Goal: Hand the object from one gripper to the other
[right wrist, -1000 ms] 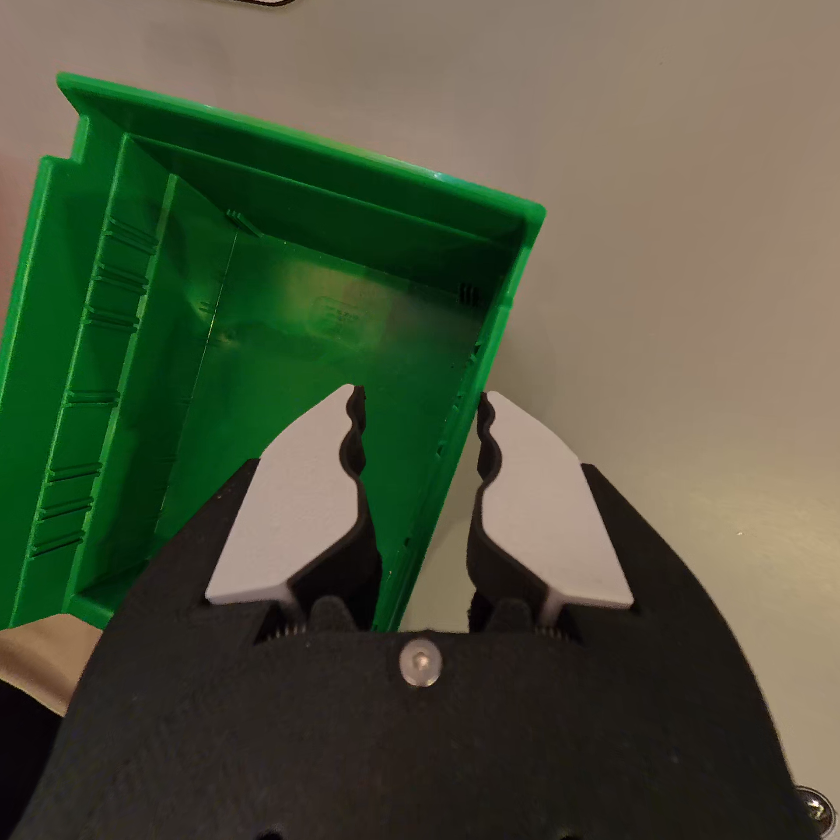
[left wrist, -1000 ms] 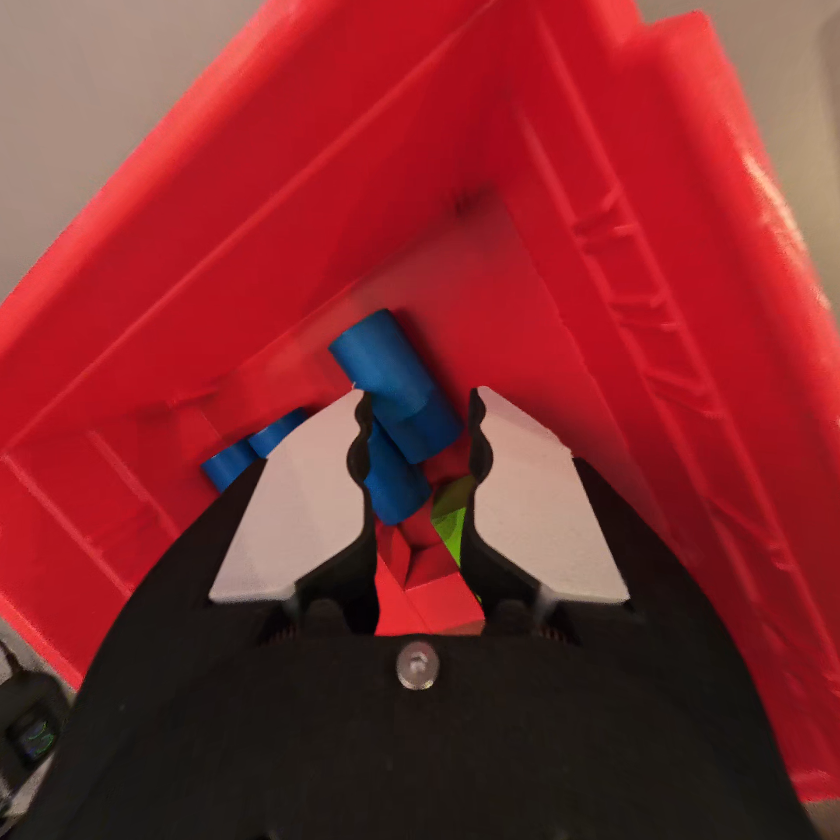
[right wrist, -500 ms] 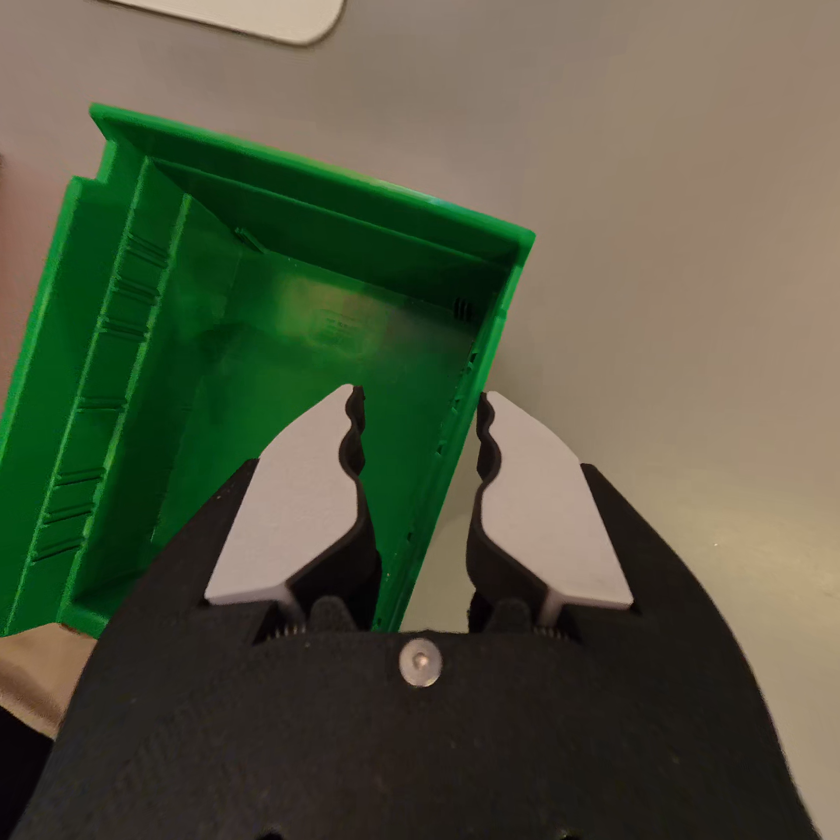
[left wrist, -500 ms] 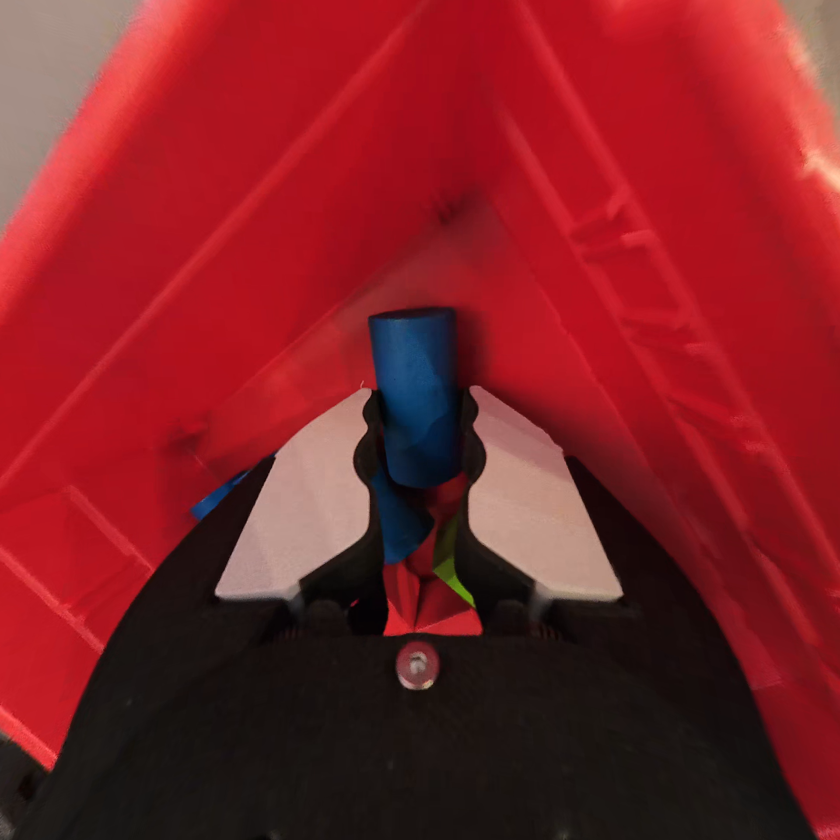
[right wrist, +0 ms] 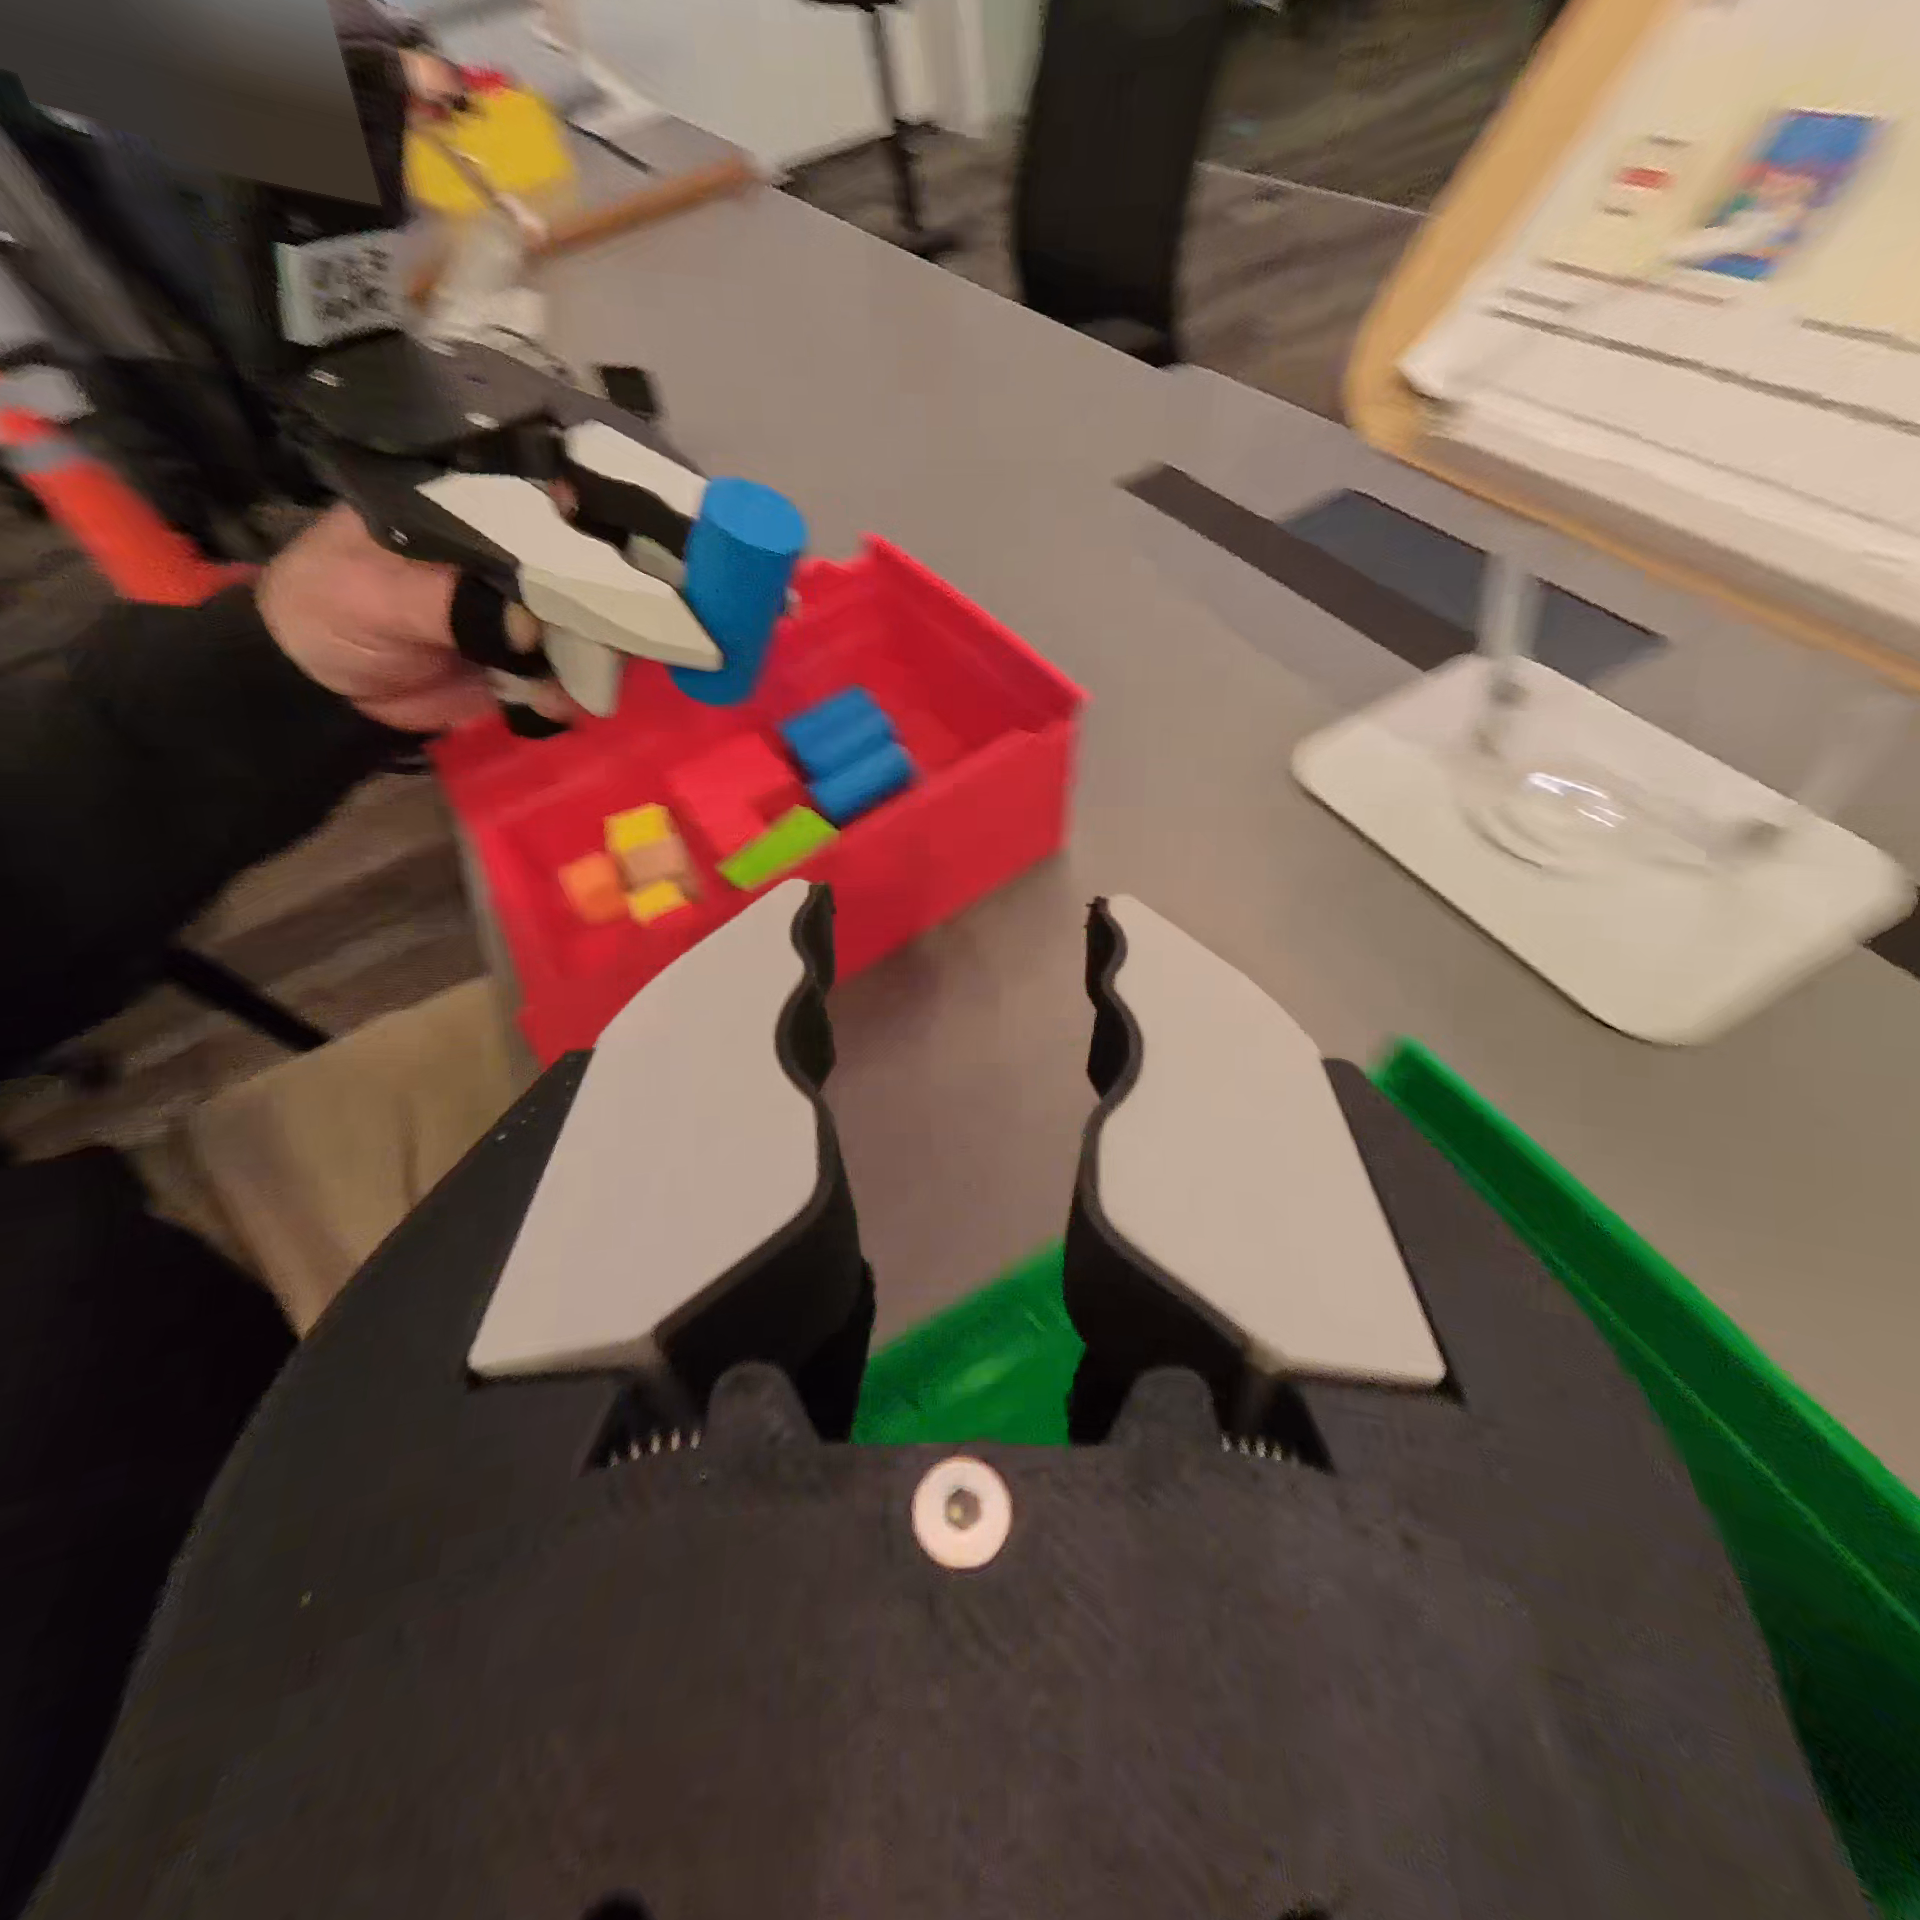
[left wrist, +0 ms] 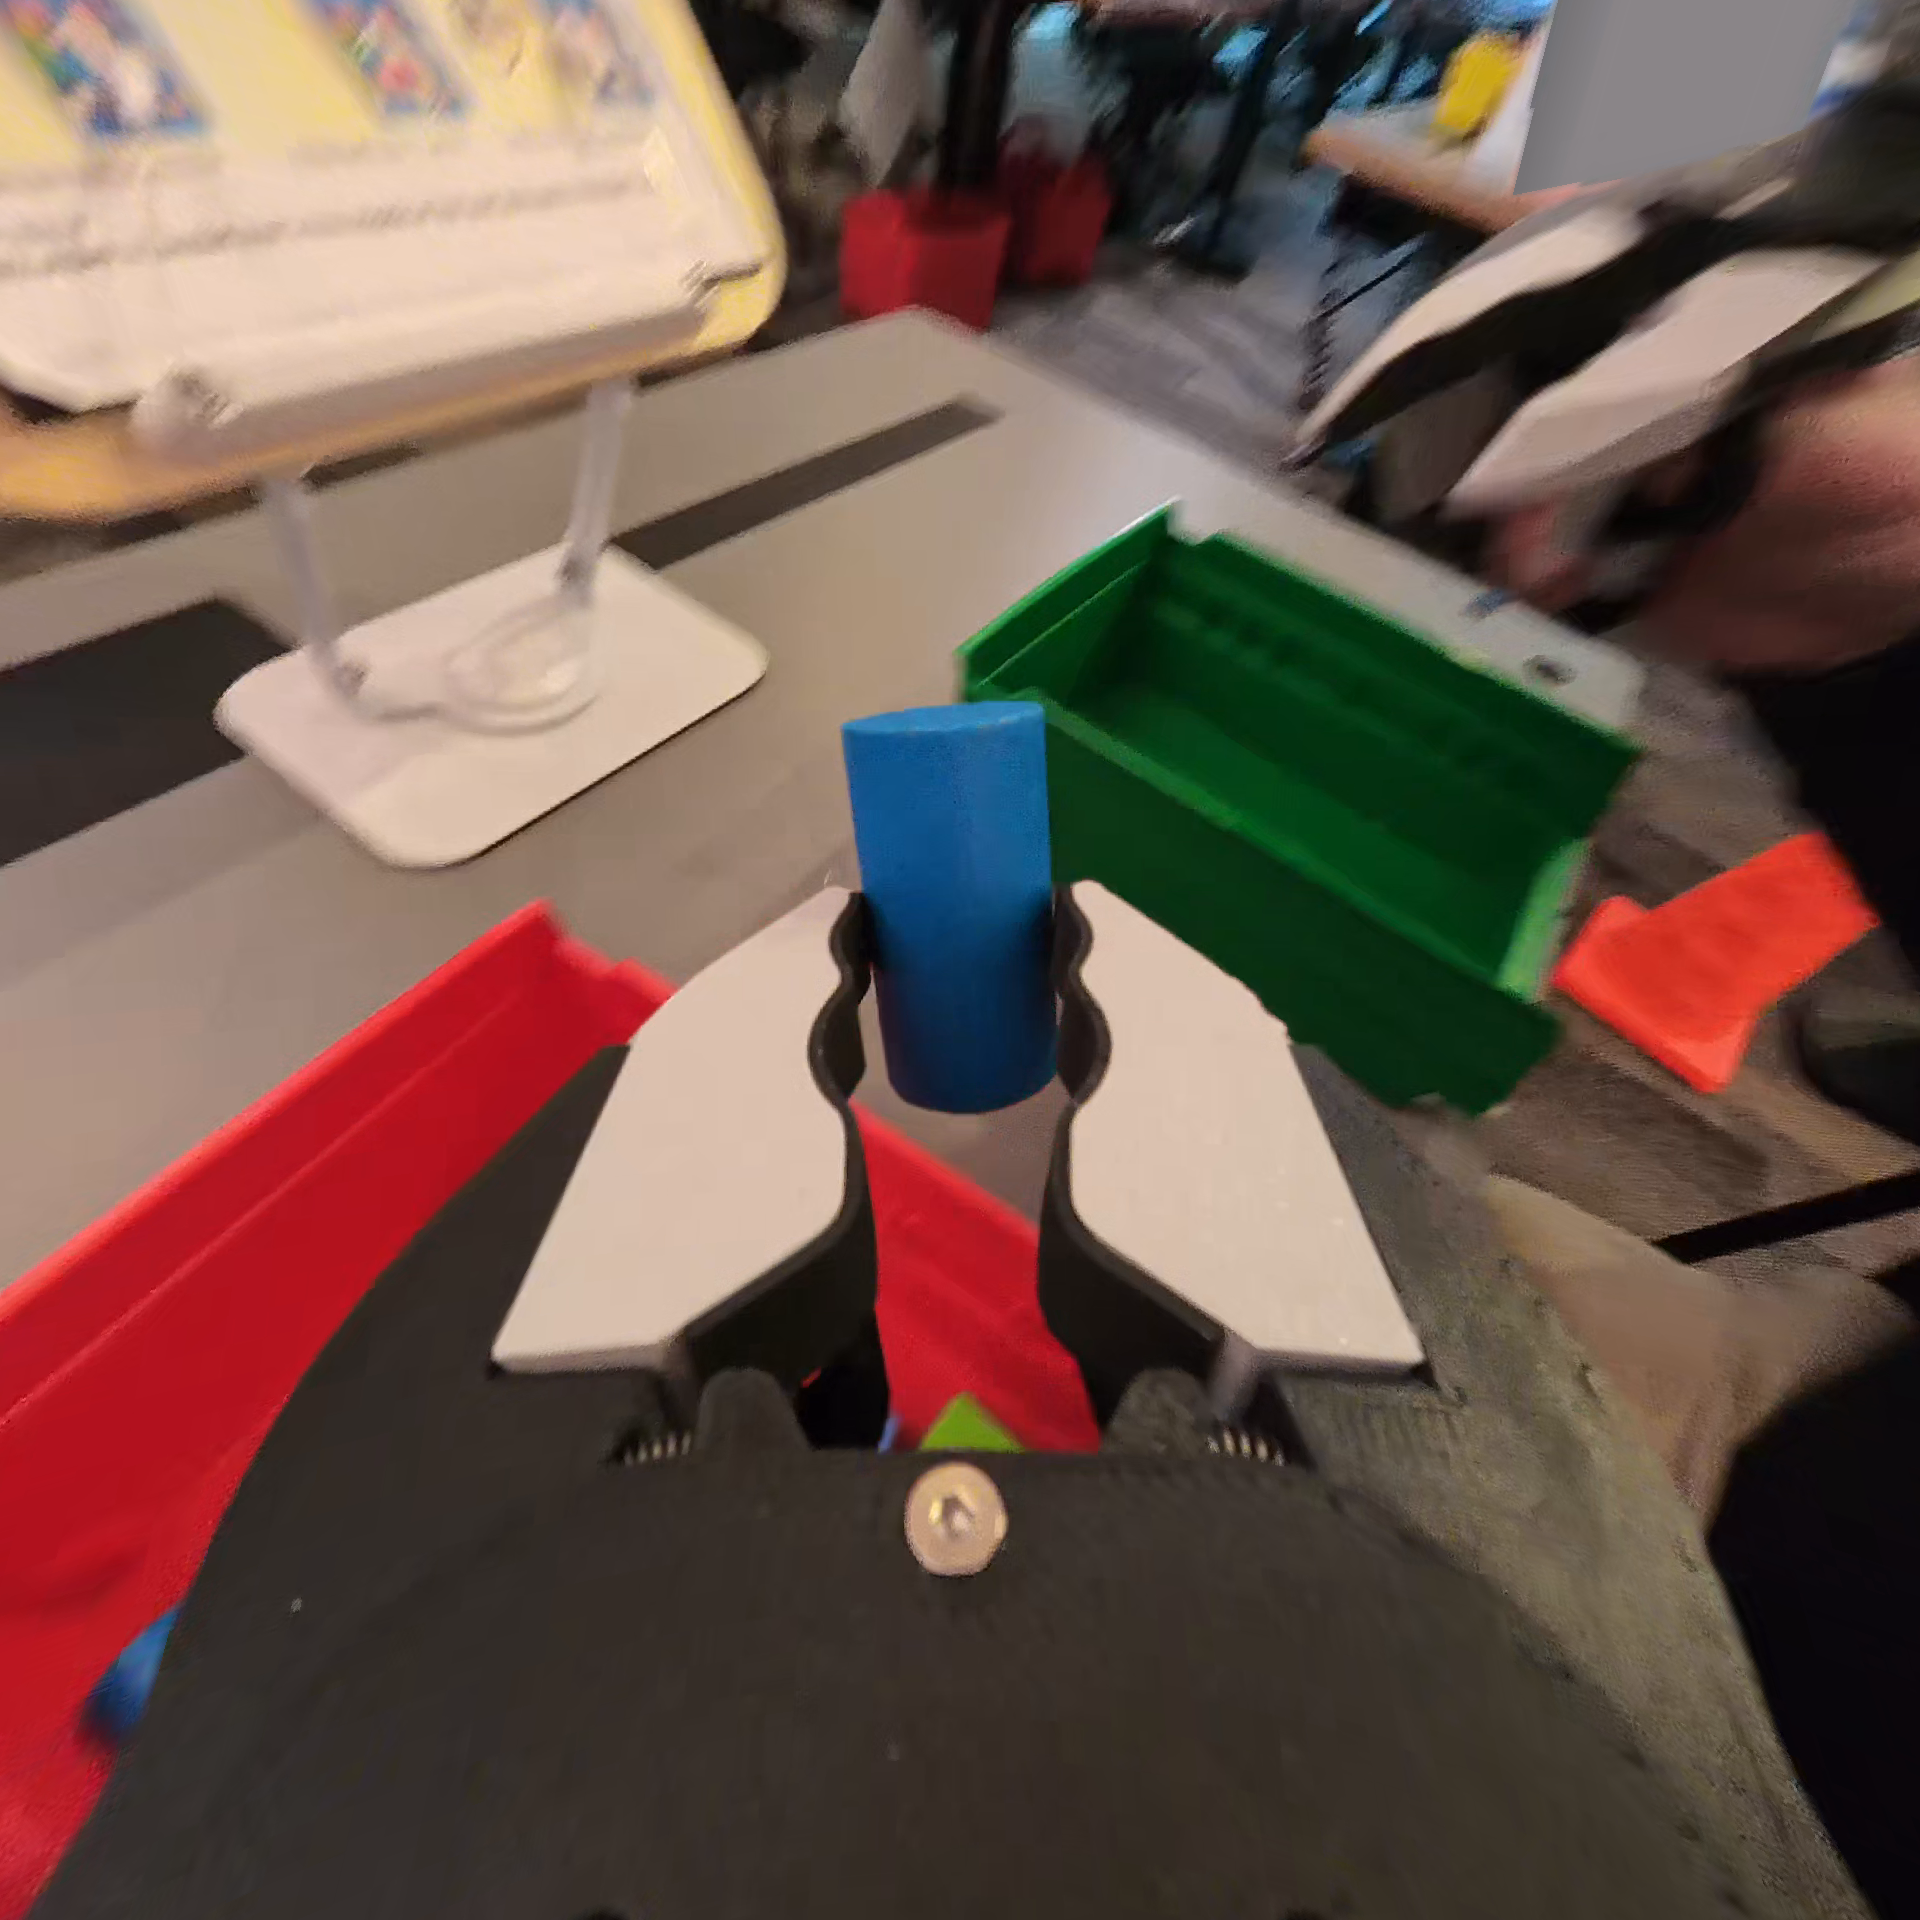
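Note:
My left gripper [left wrist: 956, 914] is shut on a blue cylinder [left wrist: 951, 894], held upright above the red bin [left wrist: 312, 1122]. In the right wrist view the same cylinder [right wrist: 738, 587] shows in the left gripper [right wrist: 691, 597] above the red bin [right wrist: 935, 831]. My right gripper [right wrist: 956, 925] is open and empty, above the green bin [right wrist: 1662, 1278], some way from the cylinder. It also shows blurred at the upper right of the left wrist view [left wrist: 1382, 436].
The red bin holds several coloured blocks [right wrist: 644, 862] and blue cylinders [right wrist: 847, 753]. The green bin [left wrist: 1299, 790] stands empty on the grey table. A white stand base [left wrist: 488, 717] with a tilted board is behind. An orange piece [left wrist: 1714, 956] lies right of the green bin. The tips of one gripper are about 15 cm away from the tips of the other.
My left gripper has lifted the blue cylinder out of the red bin and tilted up. My right gripper has risen from the green bin and turned toward the left one.

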Demonstrator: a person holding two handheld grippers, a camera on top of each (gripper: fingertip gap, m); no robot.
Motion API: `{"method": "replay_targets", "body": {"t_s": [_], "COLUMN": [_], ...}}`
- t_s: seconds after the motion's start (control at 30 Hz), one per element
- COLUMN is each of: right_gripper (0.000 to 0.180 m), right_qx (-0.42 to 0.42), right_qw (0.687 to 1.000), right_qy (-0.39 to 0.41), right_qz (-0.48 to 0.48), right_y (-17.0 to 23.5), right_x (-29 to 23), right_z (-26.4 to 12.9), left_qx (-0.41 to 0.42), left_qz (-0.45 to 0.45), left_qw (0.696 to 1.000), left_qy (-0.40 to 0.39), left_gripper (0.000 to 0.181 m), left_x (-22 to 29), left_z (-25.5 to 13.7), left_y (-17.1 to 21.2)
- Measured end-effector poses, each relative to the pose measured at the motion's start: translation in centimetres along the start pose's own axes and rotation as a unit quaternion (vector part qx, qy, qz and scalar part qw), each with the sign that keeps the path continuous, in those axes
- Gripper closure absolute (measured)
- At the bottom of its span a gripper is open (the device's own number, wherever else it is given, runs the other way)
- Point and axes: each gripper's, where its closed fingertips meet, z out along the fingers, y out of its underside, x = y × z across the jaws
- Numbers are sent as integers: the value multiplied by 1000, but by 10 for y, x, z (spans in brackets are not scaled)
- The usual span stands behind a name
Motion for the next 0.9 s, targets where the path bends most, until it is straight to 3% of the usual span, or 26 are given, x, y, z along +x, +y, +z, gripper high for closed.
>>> {"method": "replay_targets", "body": {"t_s": [0.03, 0.13, 0.23, 0.5, 0.7, 0.77, 0.83, 0.9], "right_gripper": [131, 127, 126, 145, 146, 146, 147, 146], "right_qx": [11, 31, 16, 3, -21, -20, -17, -26], "right_qw": [999, 994, 994, 986, 986, 991, 996, 999], "right_qy": [-32, -102, -107, -161, -162, -132, -80, 0], "right_qz": [1, -6, -31, -32, -23, -32, -37, -37], "right_y": [-2, -6, 2, 8, 14, 11, 8, 11], "right_x": [-16, -55, -68, -88, -84, -71, -46, -7], "right_z": [13, 42, 57, 60, 56, 49, 36, 18], "left_qx": [21, 38, 20, -13, -7, 2, -6, -14], "left_qz": [4, 25, 55, 99, 92, 88, 81, 91], "left_qw": [999, 997, 995, 988, 988, 991, 995, 995], "left_qy": [27, 69, 87, 118, 122, 104, 51, 24], "left_gripper": [147, 147, 147, 147, 147, 148, 129, 129], "left_x": [16, 51, 73, 97, 100, 97, 79, 66], "left_z": [-1, 3, 12, 22, 28, 29, 28, 19], "left_y": [-6, -8, 1, 17, 20, 15, 10, 6]}}
